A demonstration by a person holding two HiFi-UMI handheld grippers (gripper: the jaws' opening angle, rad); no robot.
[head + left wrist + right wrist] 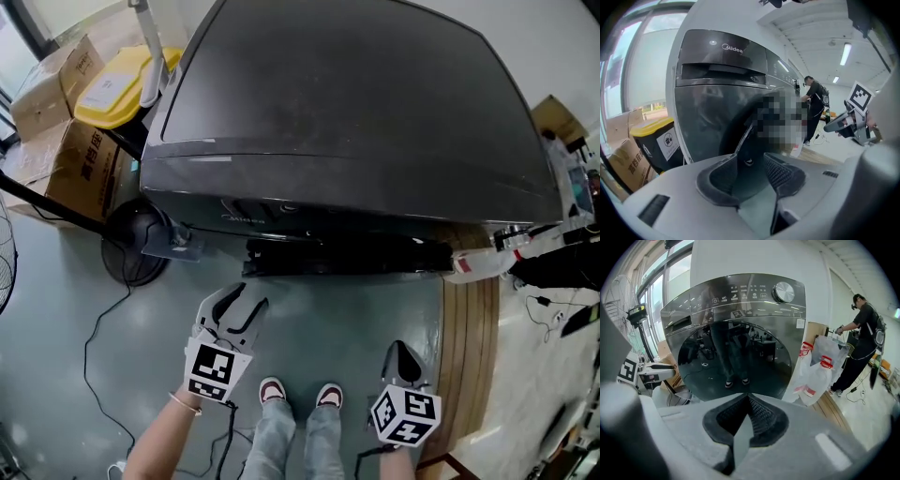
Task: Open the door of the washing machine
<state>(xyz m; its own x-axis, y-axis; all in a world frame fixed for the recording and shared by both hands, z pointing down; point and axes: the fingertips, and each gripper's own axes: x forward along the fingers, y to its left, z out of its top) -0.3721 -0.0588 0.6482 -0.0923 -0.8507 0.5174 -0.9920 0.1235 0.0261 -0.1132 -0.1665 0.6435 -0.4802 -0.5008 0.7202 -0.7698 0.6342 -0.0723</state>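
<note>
As seen from the head: washing machine door at the front, seemingly ajar; left gripper and right gripper both short of it.
Left gripper view: jaws apart, empty, door edge beyond.
Right gripper view: jaws together, empty.
Risk: unheld door possibly swinging shut again.

Left gripper jaws apart, nothing between; washing machine close ahead; yellow-lidded bin at left.

Head view looks down; gripper views (seemingly close) share the washing machine.
</note>
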